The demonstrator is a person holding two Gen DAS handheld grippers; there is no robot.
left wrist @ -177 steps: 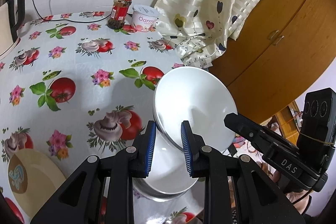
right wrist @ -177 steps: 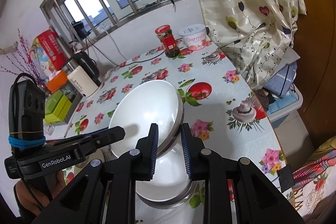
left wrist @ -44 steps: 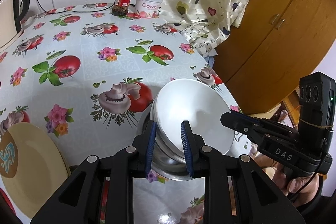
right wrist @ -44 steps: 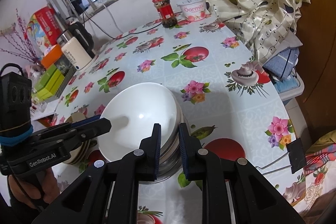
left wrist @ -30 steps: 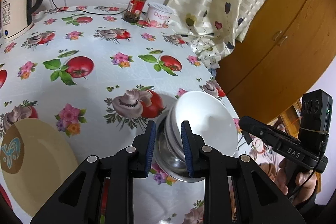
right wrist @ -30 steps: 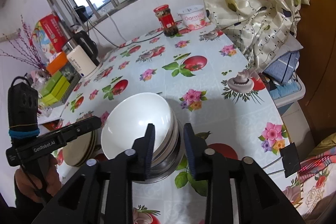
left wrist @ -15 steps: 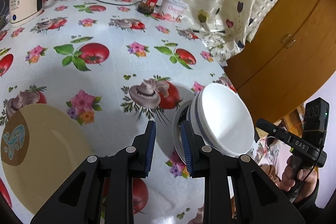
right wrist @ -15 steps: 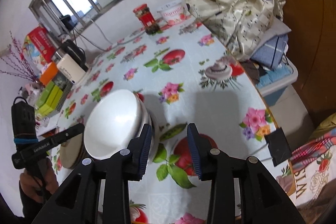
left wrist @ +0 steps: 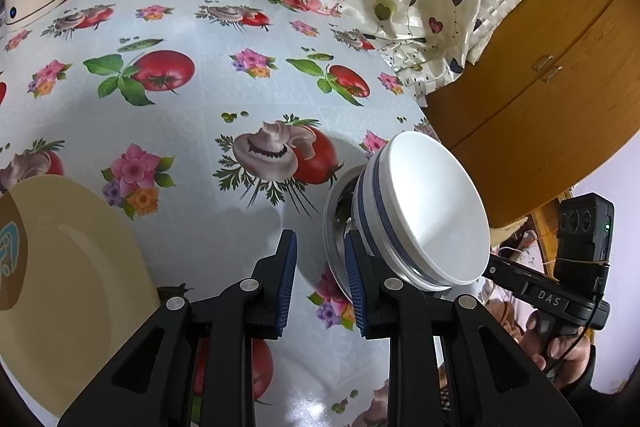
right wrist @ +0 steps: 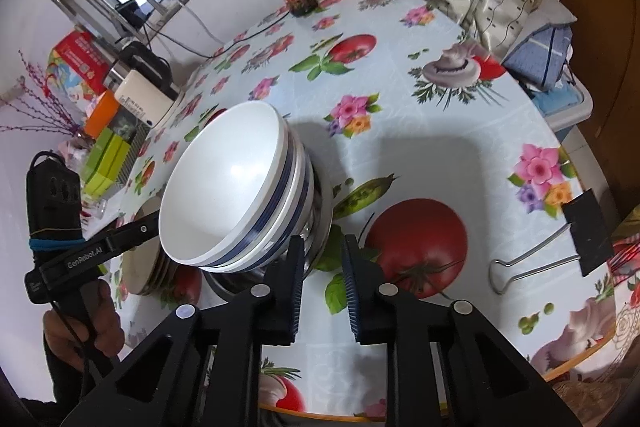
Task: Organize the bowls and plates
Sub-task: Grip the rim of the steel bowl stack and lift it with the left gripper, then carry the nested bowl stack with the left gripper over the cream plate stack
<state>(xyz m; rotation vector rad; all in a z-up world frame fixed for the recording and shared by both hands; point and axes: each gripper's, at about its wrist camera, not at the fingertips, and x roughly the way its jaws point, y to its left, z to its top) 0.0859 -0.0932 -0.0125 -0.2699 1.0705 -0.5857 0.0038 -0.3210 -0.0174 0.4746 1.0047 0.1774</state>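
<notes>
Printed oilcloth (left wrist: 192, 115) with tomatoes and mushrooms covers the round table. On it, near the edge, a stack of white bowls (right wrist: 240, 195) with blue bands sits nested in a steel bowl (left wrist: 334, 227). Cream plates (left wrist: 72, 267) lie to its left. The left gripper (left wrist: 320, 283) hangs just left of the stack, jaws a narrow gap apart with nothing between them. The right gripper (right wrist: 322, 287) sits just right of the stack; its jaws have just been closing, and they also hold nothing.
</notes>
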